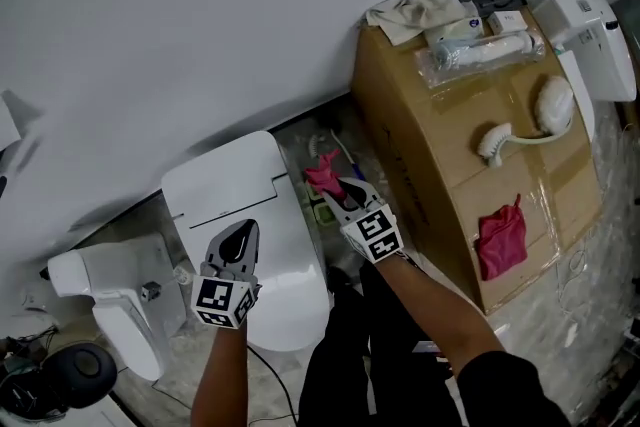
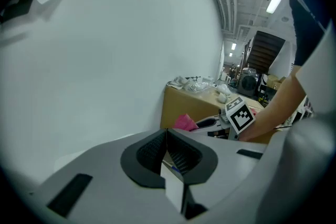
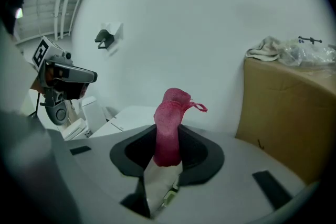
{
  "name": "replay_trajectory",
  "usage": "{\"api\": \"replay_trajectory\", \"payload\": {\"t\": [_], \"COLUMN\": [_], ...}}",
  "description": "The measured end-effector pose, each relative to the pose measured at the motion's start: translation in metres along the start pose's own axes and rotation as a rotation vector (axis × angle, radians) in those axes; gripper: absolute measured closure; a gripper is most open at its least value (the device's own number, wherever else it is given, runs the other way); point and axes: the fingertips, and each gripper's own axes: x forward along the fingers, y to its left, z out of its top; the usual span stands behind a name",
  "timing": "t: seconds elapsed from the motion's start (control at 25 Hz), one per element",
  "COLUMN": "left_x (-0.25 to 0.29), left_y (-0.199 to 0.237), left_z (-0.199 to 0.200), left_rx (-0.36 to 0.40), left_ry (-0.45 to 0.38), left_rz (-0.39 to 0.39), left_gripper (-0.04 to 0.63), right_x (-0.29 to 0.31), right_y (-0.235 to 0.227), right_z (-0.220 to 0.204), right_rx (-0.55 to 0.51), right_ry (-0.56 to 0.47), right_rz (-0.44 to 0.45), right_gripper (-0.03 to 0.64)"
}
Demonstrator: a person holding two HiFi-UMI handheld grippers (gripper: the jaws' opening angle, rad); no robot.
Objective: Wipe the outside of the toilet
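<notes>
A white toilet (image 1: pixel 250 215) with its lid down stands against the white wall, seen from above in the head view. My right gripper (image 1: pixel 330 183) hangs just right of the tank, shut on a pink cloth (image 1: pixel 322 173) that sticks up between its jaws (image 3: pixel 170 128). My left gripper (image 1: pixel 238 237) hovers over the lid, jaws together with nothing between them (image 2: pixel 167 152). From the left gripper view I also see the pink cloth (image 2: pixel 185 122) and the right gripper's marker cube (image 2: pixel 240 114).
A big cardboard box (image 1: pixel 480 165) stands right of the toilet, carrying a second pink cloth (image 1: pixel 502 240), a white brush (image 1: pixel 520 130), a beige rag (image 1: pixel 415 10) and wrapped items. Another white toilet (image 1: pixel 110 290) stands at left. A third fixture (image 1: pixel 595 45) is at far right.
</notes>
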Motion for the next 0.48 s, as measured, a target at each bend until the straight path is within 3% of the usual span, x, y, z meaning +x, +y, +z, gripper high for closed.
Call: {"api": "replay_trajectory", "payload": {"t": [0.48], "left_x": [0.093], "left_y": [0.018], "left_z": [-0.041], "left_rx": [-0.083], "left_ry": [0.012], "left_rz": [0.000], "left_gripper": [0.578], "right_x": [0.132], "right_y": [-0.041], "right_z": [-0.040], "right_rx": [-0.091], "right_ry": [0.112], "right_rz": [0.102], "right_gripper": [0.485]}}
